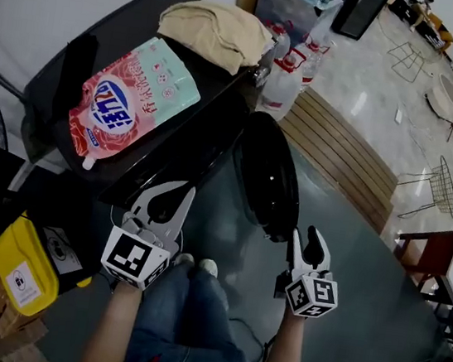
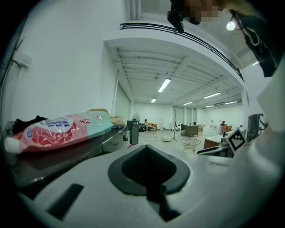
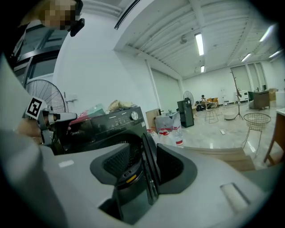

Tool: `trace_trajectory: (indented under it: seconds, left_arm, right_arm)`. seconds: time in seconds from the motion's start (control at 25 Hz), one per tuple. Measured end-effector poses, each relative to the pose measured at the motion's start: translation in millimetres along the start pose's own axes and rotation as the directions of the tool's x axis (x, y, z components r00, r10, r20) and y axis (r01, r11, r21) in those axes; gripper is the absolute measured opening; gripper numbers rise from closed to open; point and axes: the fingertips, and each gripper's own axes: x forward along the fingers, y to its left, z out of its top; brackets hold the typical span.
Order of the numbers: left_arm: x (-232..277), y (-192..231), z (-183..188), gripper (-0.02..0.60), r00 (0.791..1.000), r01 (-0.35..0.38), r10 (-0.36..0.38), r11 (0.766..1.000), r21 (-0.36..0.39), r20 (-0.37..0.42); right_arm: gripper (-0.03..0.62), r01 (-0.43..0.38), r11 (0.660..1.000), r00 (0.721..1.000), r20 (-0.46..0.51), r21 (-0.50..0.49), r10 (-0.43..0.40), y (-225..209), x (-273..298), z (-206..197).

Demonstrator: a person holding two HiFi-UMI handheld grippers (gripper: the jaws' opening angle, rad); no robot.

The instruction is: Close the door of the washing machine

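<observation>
door (image 1: 271, 174): black, round, glossy, swung wide open from washing machine (image 1: 126, 32) front | right gripper (image 1: 307, 237): jaws apart, door edge showing between them | left gripper (image 1: 167, 197): jaws apart, empty

Detergent pouch (image 1: 134, 96) is lying on top of the washing machine (image 1: 141, 13), with the cloth bundle (image 1: 217, 31) sitting behind it on the same top. Door (image 1: 268, 173) is standing open, right of the machine front. Bottles (image 1: 290, 76) are standing on the floor behind the door. Left gripper (image 1: 165, 201) is hovering before the machine front, and right gripper (image 1: 307, 244) is hovering just beside the door's near edge. Yellow container (image 1: 22, 268) is sitting near left.
</observation>
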Motion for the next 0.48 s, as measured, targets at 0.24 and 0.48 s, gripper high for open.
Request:
trace_trajectory:
  seconds: [0.24, 0.48]
  left_arm:
    - [24, -5, -72, -0.002, 0.999, 0.034, -0.034, 0.999, 0.015, -0.024]
    - [35, -12, -136, -0.002, 0.997, 0.064, -0.064, 0.998, 0.003, -0.053]
  right_arm:
    - [0.186, 0.01, 0.999, 0.996, -0.083, -0.03, -0.013, -44, 15, -96]
    - [0.186, 0.034, 0.998, 0.992, -0.123, -0.061, -0.041, -84, 33, -157]
